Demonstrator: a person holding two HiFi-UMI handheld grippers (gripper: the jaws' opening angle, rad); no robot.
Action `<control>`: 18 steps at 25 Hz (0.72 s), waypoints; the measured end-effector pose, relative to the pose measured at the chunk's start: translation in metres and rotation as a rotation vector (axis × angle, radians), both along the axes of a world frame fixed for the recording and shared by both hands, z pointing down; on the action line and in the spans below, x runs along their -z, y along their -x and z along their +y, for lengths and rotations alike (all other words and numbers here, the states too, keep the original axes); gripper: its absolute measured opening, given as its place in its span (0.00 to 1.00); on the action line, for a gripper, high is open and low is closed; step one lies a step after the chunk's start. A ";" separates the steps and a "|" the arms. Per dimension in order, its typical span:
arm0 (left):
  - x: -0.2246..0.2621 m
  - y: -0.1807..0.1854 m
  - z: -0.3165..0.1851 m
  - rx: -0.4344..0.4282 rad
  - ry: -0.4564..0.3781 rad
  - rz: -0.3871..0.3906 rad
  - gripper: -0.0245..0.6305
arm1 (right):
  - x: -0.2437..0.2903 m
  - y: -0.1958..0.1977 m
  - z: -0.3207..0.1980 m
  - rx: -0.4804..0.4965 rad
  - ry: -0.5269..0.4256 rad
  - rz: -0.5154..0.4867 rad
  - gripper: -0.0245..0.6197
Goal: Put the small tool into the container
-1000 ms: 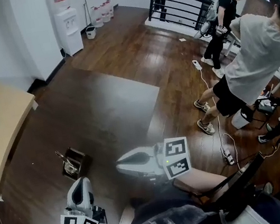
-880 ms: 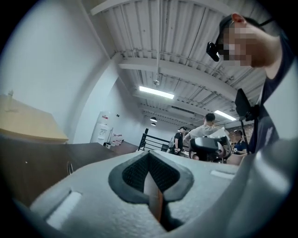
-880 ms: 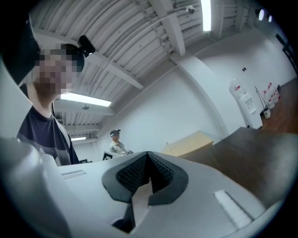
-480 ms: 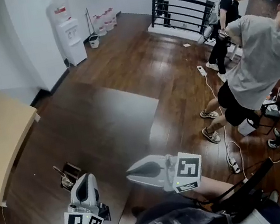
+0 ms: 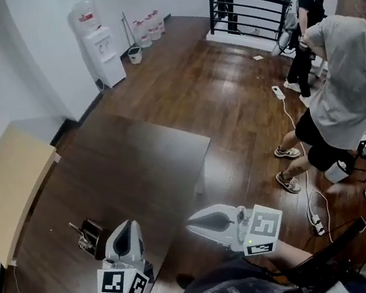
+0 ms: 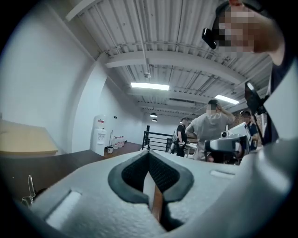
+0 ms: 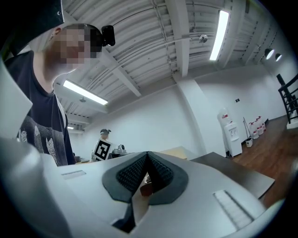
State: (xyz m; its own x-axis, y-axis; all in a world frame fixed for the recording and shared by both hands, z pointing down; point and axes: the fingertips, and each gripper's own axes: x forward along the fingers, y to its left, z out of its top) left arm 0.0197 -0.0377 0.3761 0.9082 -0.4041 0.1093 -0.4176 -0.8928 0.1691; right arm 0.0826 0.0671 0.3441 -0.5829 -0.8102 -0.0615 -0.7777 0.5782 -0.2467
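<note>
A small dark brown container (image 5: pixel 91 236) stands near the front left of the dark table (image 5: pixel 137 164), with thin metal tools sticking up out of it. In the left gripper view one metal tool (image 6: pixel 29 188) shows at the lower left. My left gripper (image 5: pixel 126 228) hovers just right of the container, its jaws shut with nothing between them (image 6: pixel 149 154). My right gripper (image 5: pixel 191 223) is held off the table's front right edge and points left, its pads together (image 7: pixel 148 156). I cannot make out a single small tool apart from those in the container.
A light wooden table (image 5: pixel 8 187) stands to the left. Several people (image 5: pixel 350 78) stand on the wooden floor at the right, among cables and a power strip (image 5: pixel 316 222). A water dispenser (image 5: pixel 98 45) and a black railing (image 5: pixel 250 8) are at the back.
The head view has swung, so the container sits lower and further left. My left gripper has shifted from below the container to its right. The right gripper has drifted right and down.
</note>
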 end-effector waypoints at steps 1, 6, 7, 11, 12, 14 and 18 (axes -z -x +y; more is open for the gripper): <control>0.001 -0.012 0.005 -0.003 -0.013 -0.016 0.04 | 0.000 -0.013 0.007 -0.016 -0.005 -0.009 0.04; 0.010 -0.056 0.028 -0.035 -0.074 -0.032 0.04 | -0.009 -0.059 0.032 -0.061 -0.018 -0.056 0.04; 0.011 -0.064 0.032 -0.035 -0.076 -0.027 0.04 | -0.011 -0.068 0.035 -0.063 -0.017 -0.063 0.04; 0.018 -0.097 0.052 -0.073 -0.094 -0.033 0.04 | -0.010 -0.100 0.046 -0.061 -0.019 -0.085 0.04; 0.018 -0.105 0.056 -0.084 -0.106 -0.051 0.04 | -0.009 -0.106 0.048 -0.061 -0.022 -0.088 0.04; 0.016 -0.116 0.063 -0.092 -0.121 -0.086 0.04 | -0.008 -0.118 0.055 -0.067 -0.026 -0.098 0.04; 0.017 -0.130 0.075 -0.095 -0.111 -0.103 0.04 | -0.013 -0.137 0.068 -0.080 -0.019 -0.128 0.04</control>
State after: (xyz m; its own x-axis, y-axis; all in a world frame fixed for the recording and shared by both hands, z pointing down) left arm 0.1501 0.0368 0.3596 0.9291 -0.3317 0.1635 -0.3405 -0.9398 0.0283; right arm 0.2193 0.1351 0.3573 -0.5033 -0.8516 -0.1468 -0.7840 0.5214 -0.3370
